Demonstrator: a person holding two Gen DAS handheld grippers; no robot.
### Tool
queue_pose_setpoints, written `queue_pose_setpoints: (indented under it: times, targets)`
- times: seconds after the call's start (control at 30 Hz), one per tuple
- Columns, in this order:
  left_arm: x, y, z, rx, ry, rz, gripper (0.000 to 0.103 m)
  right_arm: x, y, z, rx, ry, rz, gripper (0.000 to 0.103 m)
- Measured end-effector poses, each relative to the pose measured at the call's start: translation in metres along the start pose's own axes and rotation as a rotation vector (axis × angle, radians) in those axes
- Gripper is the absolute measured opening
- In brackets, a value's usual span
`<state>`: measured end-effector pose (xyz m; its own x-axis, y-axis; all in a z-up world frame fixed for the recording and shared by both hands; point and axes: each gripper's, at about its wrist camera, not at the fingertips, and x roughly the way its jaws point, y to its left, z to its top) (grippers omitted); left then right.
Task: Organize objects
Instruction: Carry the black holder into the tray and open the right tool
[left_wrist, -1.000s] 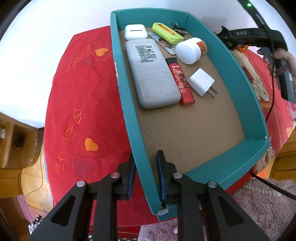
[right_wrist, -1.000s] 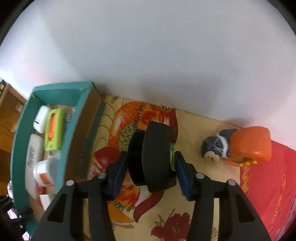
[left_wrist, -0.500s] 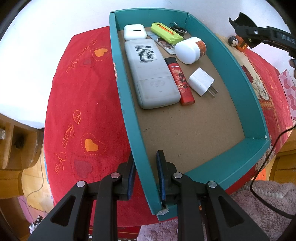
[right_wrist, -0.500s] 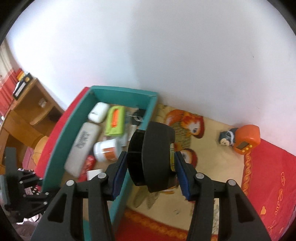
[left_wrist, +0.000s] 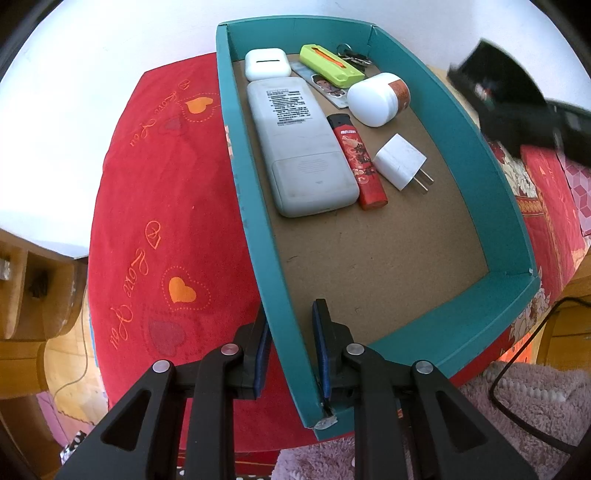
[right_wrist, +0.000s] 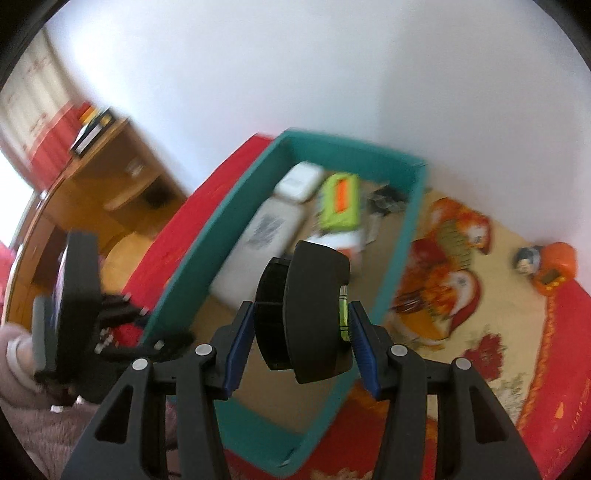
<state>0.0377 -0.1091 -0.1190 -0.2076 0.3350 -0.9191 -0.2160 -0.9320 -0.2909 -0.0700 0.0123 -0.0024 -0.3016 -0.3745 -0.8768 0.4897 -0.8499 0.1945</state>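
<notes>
Left gripper (left_wrist: 290, 341) pinching the teal box (left_wrist: 476, 147) wall.
Right gripper (right_wrist: 301, 341) clamps a black round object (right_wrist: 314, 310), possibly a tape measure, above the box.

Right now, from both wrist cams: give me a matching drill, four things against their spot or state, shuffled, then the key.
Things:
1. red lighter
2. white charger plug
3. left gripper
4. black tape measure

Places or states:
A. clamped on the teal box wall near a corner
B. held between the right gripper pads, above the box
C. lying along the white remote
D. lying alone, prongs toward the bare end of the box floor

Pairs: 1-C, 2-D, 3-A, 4-B
</notes>
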Motion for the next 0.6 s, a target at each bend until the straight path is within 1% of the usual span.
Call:
queue_pose_setpoints:
  times: [0.17, 0.3, 0.47, 0.6]
  targets:
    - [0.001, 0.0, 0.0, -0.008, -0.003, 0.001, 0.021, 0.026, 0.035, -0.015, -0.118, 0.089, 0.06, 0.05]
    - [0.001, 0.0, 0.0, -0.015, -0.005, 0.002, 0.021, 0.047, 0.053, -0.021, -0.166, 0.14, 0.097, 0.05]
    - [0.0, 0.0, 0.0, -0.021, -0.008, 0.003, 0.021, 0.065, 0.068, -0.026, -0.22, 0.173, 0.106, 0.05]
    - [0.001, 0.001, 0.001, -0.03, -0.014, 0.002, 0.021, 0.071, 0.071, -0.029, -0.227, 0.192, 0.111, 0.05]
